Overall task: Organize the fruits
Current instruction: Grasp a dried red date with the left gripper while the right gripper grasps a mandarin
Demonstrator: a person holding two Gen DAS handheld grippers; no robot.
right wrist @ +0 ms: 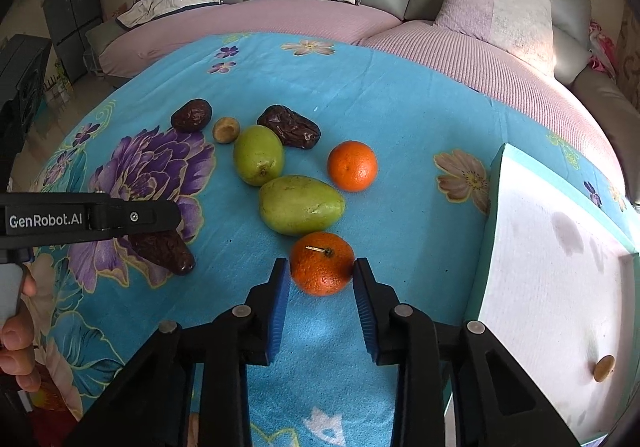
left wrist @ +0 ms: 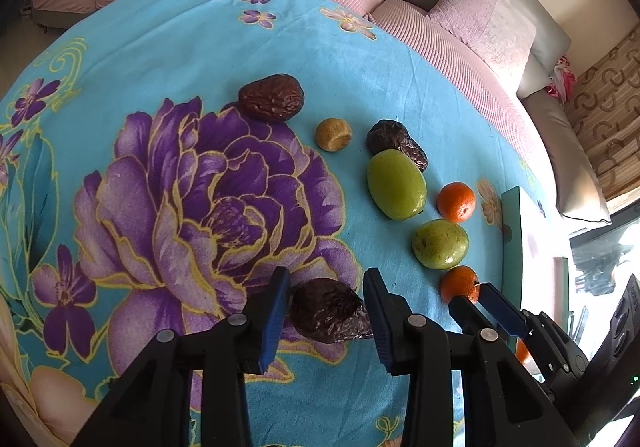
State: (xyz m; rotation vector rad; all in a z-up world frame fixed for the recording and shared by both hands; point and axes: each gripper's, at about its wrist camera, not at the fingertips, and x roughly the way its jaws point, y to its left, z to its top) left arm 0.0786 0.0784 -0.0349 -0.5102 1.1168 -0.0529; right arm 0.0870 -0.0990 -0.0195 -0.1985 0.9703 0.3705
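Left gripper (left wrist: pixel 326 299): spread open at lower centre of the left wrist view, blue ribbed pads either side of a dark wrinkled date (left wrist: pixel 328 311), not yet pinching it. Right gripper (right wrist: pixel 322 279): also parted, lower centre of the right wrist view, pads flanking a stemmed orange (right wrist: pixel 322 263), the right pad about touching the peel, no squeeze evident.

Step in hand, by judgement: approach and bracket, both claws lined up for a pick. Next move: closing gently on each fruit, then lifting and carrying, probably toward the white tray (right wrist: pixel 560 287) at the right edge, already holding one small tan piece (right wrist: pixel 604 368).

Outward from the orange: a smooth green oval fruit (right wrist: pixel 300 204) just above, touching it or nearly so; a second green fruit (right wrist: pixel 258 155) beyond; another orange (right wrist: pixel 352 166), pebbled and round, apart to the right; two more shrivelled dates (right wrist: pixel 289 132) (right wrist: pixel 191 115) and a small tan round fruit (right wrist: pixel 226 130) further up. Underneath everything, a fuzzy turquoise blanket (right wrist: pixel 400 107) with a purple flower print, soft and likely to let round fruit roll.
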